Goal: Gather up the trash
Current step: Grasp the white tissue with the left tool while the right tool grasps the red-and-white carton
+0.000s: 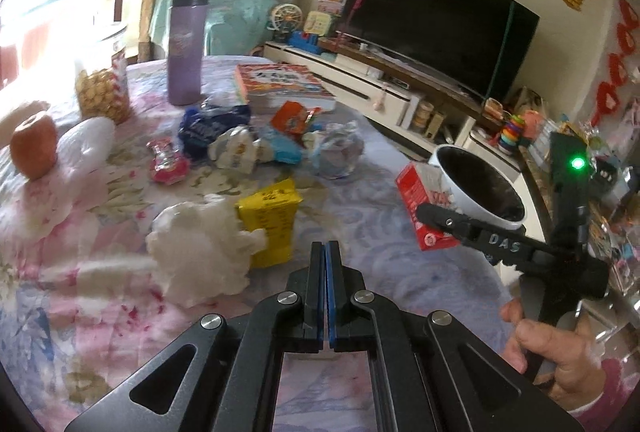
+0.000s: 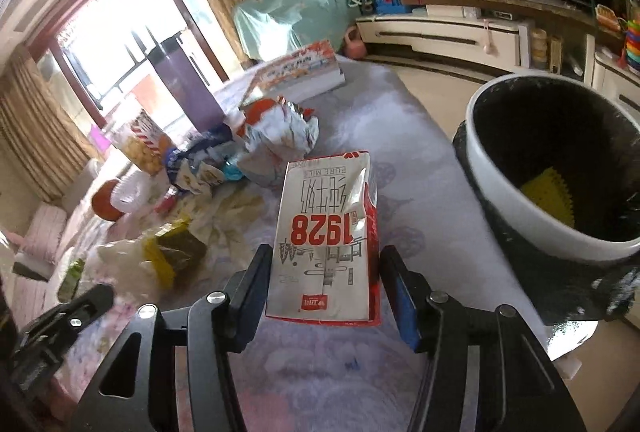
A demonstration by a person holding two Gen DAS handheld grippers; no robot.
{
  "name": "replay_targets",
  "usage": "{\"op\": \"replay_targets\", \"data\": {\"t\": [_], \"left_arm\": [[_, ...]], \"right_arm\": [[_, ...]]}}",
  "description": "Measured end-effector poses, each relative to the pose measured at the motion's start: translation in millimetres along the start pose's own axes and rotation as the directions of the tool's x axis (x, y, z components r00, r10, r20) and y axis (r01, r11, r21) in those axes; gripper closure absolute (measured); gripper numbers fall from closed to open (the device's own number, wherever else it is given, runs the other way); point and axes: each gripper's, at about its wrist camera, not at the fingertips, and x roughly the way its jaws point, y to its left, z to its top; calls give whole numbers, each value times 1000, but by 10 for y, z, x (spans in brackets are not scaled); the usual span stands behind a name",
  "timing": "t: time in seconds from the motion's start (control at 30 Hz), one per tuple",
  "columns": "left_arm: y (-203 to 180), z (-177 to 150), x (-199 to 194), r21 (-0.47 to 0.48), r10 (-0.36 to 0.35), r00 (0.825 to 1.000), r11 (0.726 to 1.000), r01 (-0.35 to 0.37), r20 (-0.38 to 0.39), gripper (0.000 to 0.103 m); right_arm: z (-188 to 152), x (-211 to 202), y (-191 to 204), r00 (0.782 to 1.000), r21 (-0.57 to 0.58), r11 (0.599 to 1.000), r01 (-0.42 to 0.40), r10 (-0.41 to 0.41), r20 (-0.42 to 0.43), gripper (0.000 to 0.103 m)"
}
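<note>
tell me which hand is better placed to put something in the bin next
Right. The right gripper already holds the milk carton between its jaws, beside the bin. The left gripper is shut on nothing, back over the table near the yellow packet.

The left wrist view looks low across the worktop (image 1: 360, 167) toward the television; the right wrist view sits close, probably angled leftward. Both share the milk carton (image 1: 420, 199) (image 2: 324, 244) and bin (image 1: 480, 187) (image 2: 540, 183).
</note>
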Motion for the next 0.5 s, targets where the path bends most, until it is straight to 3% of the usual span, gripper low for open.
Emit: {"op": "replay_targets", "data": {"t": [0.1,0.2,0.37,0.5], "left_arm": [[-2,17,-26,-5,17,1000,1000,-17,11,103],[68,-1,-50,-12,74,997,997,-74,16,95],[312,-75,-88,-74,197,980,978,-194,33,46],[404,-80,98,-104,226,974,969,-224,7,38]], "right_arm": [[22,-139,-59,1000,10,1000,-13,12,24,48],[25,-225,-88,999,16,1000,-18,18,38,48],[-31,-275,-78,999,18,999,-37,36,38,48],[-70,-246,-95,999,31,999,-40,39,28,48]]}}
